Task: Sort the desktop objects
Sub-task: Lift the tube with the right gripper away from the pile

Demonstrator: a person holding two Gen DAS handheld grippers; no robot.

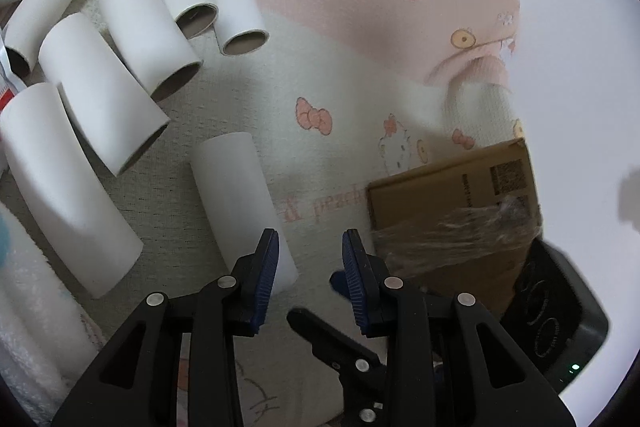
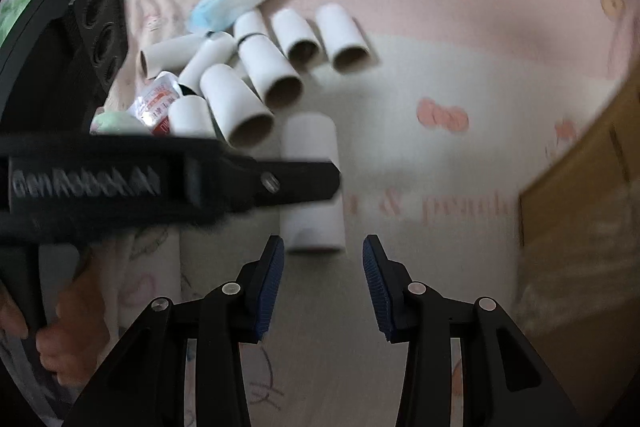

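Cardboard tubes point(image 1: 160, 27) on "& peach" mat point(image 1: 320, 115); left gripper point(image 1: 308, 251), right gripper point(image 2: 323, 259) gaping, empty.

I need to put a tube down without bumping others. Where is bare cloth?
Free: the cloth between the lone tube and the cardboard box, and the pink stretch beyond. Crowded: the tube pile on the left, with packets.

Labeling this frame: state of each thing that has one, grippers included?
left gripper: open, empty
right gripper: open, empty
lone tube: lying flat, apart from pile
tube pile: lying, jumbled
cardboard box: closed, taped
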